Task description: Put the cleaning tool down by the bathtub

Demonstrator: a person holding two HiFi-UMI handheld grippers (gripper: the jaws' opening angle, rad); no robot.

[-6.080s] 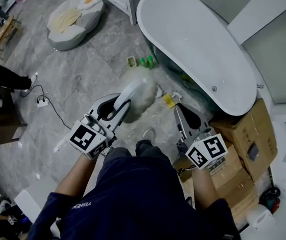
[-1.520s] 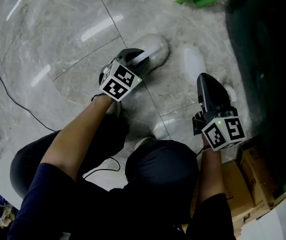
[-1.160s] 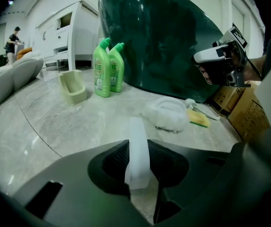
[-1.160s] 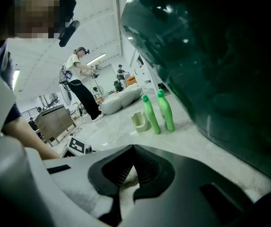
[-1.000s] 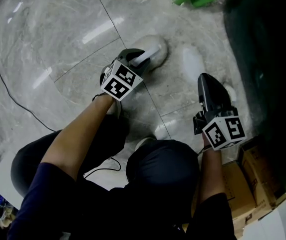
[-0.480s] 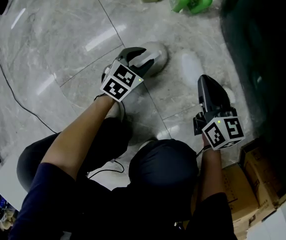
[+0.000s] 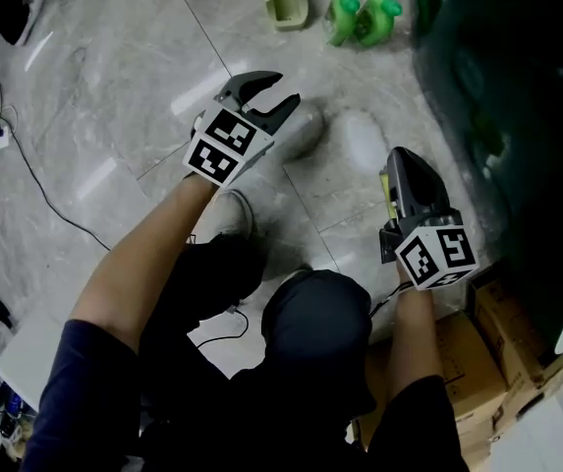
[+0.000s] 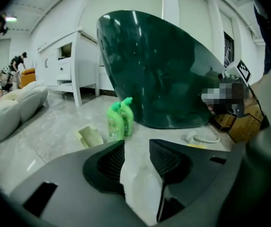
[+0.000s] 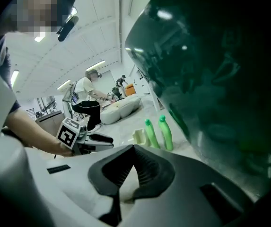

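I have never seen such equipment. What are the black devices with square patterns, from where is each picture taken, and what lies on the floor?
A person holds a two-jaw gripper in each hand; the patterned cubes are part of them. The view from above comes from a camera on the person's head; the other two come from cameras on the grippers. The left gripper is open: its jaws have just been opening and grip nothing. The white cleaning tool lies on the floor below it, near the dark green bathtub. The right gripper is shut and empty. Two green bottles, a small pale box and cardboard boxes are also there.
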